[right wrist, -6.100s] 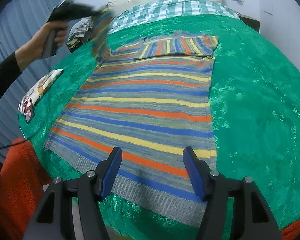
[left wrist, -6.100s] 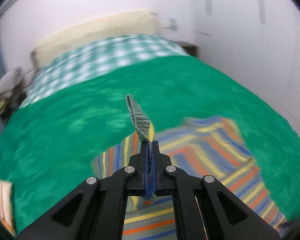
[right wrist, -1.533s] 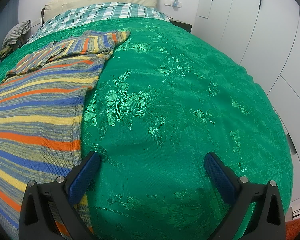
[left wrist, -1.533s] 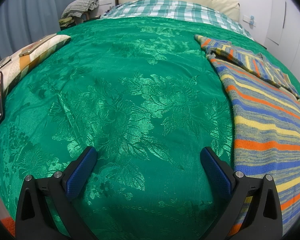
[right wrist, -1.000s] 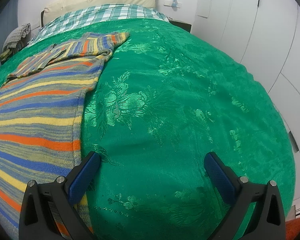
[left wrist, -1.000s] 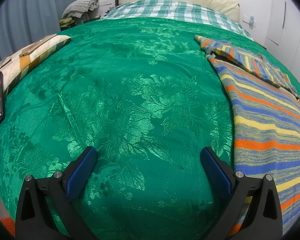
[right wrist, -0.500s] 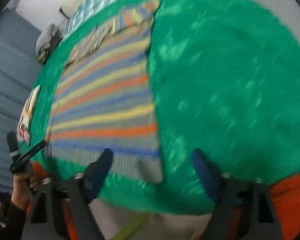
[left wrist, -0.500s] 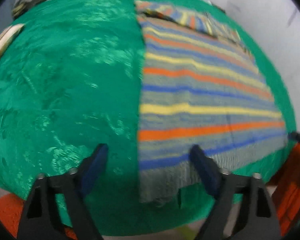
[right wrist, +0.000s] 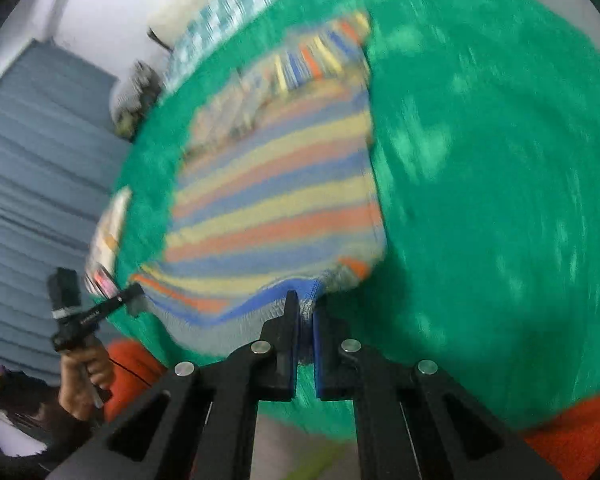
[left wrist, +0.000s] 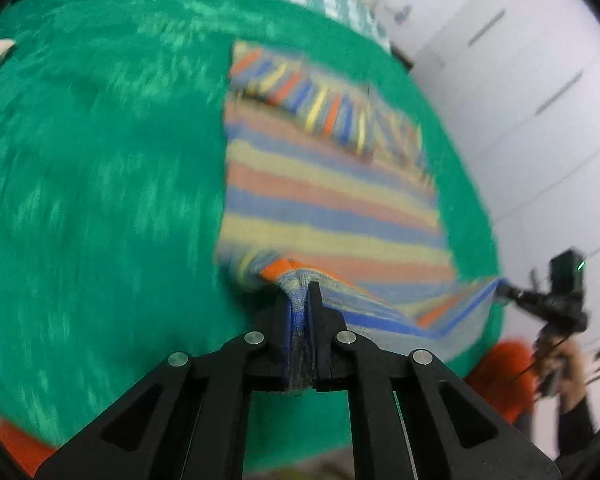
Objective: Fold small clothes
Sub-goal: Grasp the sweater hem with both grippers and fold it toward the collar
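- Gripping the striped knit sweater with my left gripper: its jaws are pressing together on the near hem corner, with a pinch of grey, blue and orange knit bunching up between the pads.
- I am clamping the opposite hem corner with my right gripper; its jaws are standing almost together, with blue and grey ribbing caught between them.
- The sweater is lying lengthwise on the green bedspread, its hem end toward me and its folded-in sleeves at the far end.
- The hem is hanging raised off the bedspread between the two grippers, sagging in the middle; the rest of the body is lying flat.
- In the left wrist view my right gripper is showing at the right edge, holding the far hem corner, with my right hand on its handle.
- In the right wrist view my left hand is showing low at the left.
- A checked sheet is covering the head of the bed.
- Both views are blurring; finer detail cannot be told.
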Tool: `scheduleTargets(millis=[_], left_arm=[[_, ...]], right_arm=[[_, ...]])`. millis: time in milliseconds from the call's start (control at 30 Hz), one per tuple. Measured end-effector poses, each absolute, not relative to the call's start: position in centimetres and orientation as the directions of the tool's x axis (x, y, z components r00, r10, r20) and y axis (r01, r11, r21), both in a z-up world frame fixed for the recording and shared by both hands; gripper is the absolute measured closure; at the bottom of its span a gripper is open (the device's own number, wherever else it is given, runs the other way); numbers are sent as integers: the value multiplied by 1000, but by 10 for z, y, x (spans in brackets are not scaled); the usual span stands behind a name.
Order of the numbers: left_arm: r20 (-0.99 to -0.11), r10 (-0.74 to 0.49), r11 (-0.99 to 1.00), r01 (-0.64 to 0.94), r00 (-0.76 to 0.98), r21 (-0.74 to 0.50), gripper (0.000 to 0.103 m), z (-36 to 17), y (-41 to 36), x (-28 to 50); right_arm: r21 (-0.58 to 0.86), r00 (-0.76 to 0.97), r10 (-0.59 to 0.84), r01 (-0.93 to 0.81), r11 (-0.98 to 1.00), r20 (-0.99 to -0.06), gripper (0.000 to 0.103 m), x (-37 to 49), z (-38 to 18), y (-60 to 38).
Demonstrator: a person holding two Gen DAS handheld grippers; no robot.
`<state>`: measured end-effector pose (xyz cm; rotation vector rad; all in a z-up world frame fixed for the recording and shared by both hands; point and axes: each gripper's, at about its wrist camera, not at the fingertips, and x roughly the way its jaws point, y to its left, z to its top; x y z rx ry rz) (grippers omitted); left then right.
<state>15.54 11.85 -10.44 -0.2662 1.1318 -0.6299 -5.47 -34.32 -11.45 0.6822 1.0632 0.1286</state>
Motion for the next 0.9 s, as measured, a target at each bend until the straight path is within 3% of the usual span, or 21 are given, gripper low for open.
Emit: scheduleTargets(millis=[133,300,333,367,400,433,467,500,533,633,733,833,900], left_arm=[[-746,-585,806,335,319,-489,98,-83,91,242],[-779,-538,840,282,322,-463,98,-94,42,363],[-783,-523,850,275,338,-449,93,-99,28,396],[-792,-501,863,265,348,-430,88,-105,18,419],[-808,-469,882,241,357,-405,69,-112,12,433],[-832,-412,911,188,372,-368,39,-120,8,454],[-836,-390,921,155,386,-358,30,-122,8,457],[-830,-383,923,133,406,-361,30,-125,11,463],[-814,-394,917,125,427,-378,30,-123,16,464],[-762,-436,896,152,479,-418,28,-114,35,445],[-755,-440,898,263,486,-354,22,-110,30,405],[-797,-435,879,390,418,-275,18,-128,-2,366],[-882,-307,890,435,356,-134,31,-157,-15,343]], right_arm=[[605,584,398,208,769,-707,98,14,-94,-374],[619,626,368,240,747,-687,98,136,-98,-423],[628,635,362,256,735,-683,98,169,-105,-437],[626,641,349,268,733,-683,97,190,-110,-444],[638,654,344,281,717,-674,97,217,-120,-456],[654,662,349,286,700,-663,95,230,-126,-463],[665,682,323,320,675,-656,90,253,-140,-477],[646,693,268,366,669,-670,83,263,-148,-485],[636,697,236,392,665,-677,67,268,-153,-486],[610,728,177,387,692,-663,66,265,-150,-494],[509,723,170,280,814,-669,66,256,-131,-464],[444,658,291,73,893,-694,66,243,-127,-408],[414,588,349,-26,910,-730,63,231,-139,-373]])
